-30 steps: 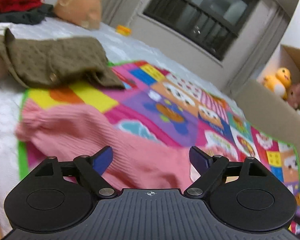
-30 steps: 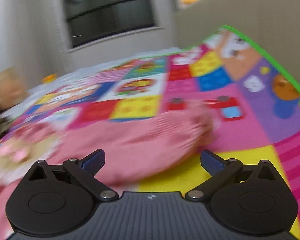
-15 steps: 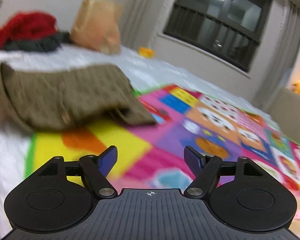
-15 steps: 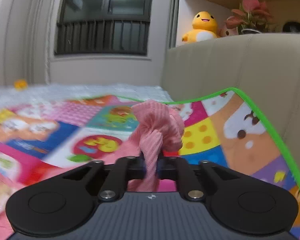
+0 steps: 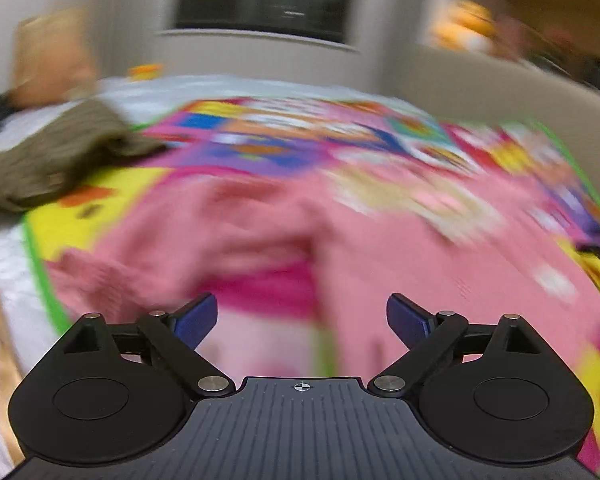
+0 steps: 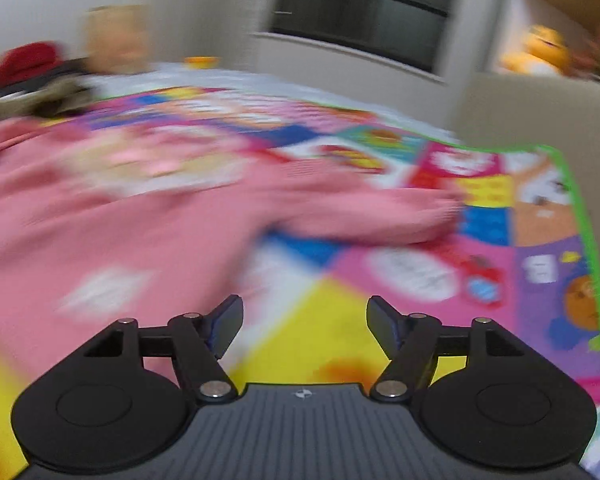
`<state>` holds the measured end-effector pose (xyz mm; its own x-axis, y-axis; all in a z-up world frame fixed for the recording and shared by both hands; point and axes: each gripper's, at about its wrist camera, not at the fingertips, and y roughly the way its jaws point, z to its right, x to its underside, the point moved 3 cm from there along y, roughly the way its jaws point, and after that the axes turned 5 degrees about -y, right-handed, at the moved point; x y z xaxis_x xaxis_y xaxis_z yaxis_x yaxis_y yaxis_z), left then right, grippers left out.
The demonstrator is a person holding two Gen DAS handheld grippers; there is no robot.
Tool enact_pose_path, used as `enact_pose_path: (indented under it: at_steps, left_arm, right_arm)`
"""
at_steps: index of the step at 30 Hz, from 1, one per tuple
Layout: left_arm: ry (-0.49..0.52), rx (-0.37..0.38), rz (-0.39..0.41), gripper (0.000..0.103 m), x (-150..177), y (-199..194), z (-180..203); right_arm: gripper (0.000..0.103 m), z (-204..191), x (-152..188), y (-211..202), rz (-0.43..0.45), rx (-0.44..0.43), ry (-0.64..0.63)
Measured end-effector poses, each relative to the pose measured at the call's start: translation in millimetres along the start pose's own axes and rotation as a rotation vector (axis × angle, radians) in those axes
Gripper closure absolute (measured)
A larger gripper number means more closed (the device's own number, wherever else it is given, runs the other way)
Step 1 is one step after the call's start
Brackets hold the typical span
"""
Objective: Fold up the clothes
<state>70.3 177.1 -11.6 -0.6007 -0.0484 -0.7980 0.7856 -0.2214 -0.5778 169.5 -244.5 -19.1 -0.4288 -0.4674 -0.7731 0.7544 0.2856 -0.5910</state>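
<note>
Left gripper (image 5: 302,314), right gripper (image 6: 304,318): jaws wide, empty; pink ribbed-knit sweater (image 5: 400,248) flat at 12 o'clock, likely awaiting sleeve fold.

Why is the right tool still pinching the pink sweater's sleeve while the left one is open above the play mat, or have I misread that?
One thing is off: the right tool is open and grips nothing. The right wrist view shows its fingers spread, with the pink sweater lying loose on the play mat. The left tool is open, as you said.
</note>
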Motion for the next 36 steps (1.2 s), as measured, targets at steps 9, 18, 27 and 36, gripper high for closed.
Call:
enact_pose_path:
  at_steps: [9,18,27,36]
  left_arm:
    - [0.199,0.070,-0.030,0.003,42.9,-20.8,84.9]
    - [0.374,-0.157,0.005,0.002,42.6,0.9,105.6]
    - [0.068,-0.353,0.016,0.002,19.0,3.7,16.3]
    - [0.084,-0.289,0.192,0.043,-30.2,-38.5,31.2]
  right_arm:
    - [0.021,-115.4,25.2,-27.8,0.058,-0.069,-0.347]
    - [0.081,-57.1,-66.6,-30.5,0.231,0.054,-0.131]
    - [0.044,-70.7,10.2,2.6,0.062,0.112,-0.232]
    - [0.092,-17.5,-46.1,-59.6,0.266,0.150,-0.010]
